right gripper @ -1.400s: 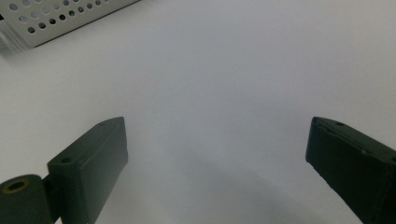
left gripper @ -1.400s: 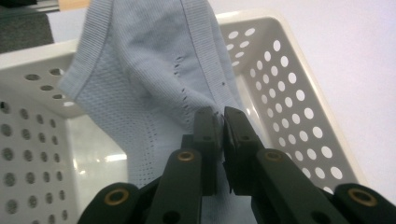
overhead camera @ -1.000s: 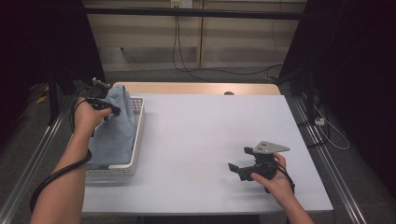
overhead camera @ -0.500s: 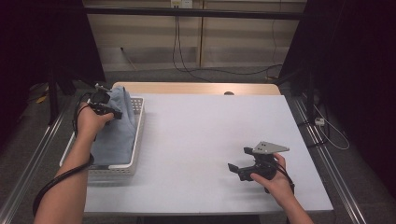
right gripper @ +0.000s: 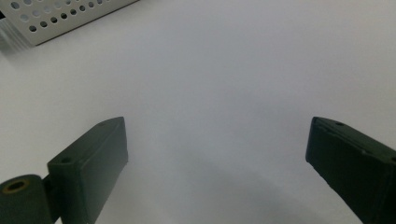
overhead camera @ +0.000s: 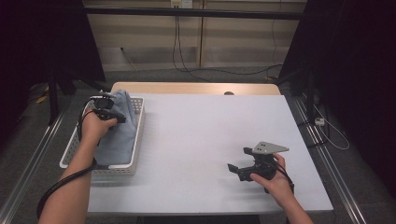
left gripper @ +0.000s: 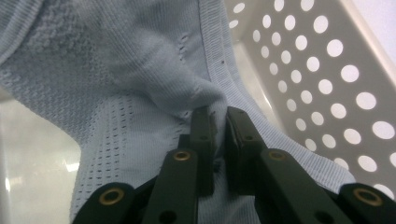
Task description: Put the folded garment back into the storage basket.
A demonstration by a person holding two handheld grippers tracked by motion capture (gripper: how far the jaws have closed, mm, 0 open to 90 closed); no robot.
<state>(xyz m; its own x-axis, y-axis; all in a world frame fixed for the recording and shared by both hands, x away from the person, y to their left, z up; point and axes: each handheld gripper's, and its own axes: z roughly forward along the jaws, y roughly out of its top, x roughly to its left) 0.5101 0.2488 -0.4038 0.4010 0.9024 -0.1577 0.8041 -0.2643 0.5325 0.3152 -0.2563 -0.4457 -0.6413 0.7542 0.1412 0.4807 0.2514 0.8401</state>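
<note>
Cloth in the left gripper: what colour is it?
Pale blue knit cloth, clearest in the left gripper view.

Pale blue knit cloth (overhead camera: 119,135) in the white perforated basket (overhead camera: 136,140).
It lies crumpled lengthwise, one fold bunched up at the far end.

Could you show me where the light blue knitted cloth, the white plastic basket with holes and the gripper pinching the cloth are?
Light blue knitted cloth (overhead camera: 119,137), high view, its draped middle.
White perforated plastic basket (overhead camera: 138,135), high view, its right wall.
Left gripper (left gripper: 220,114), left gripper view, between its fingertips.
</note>
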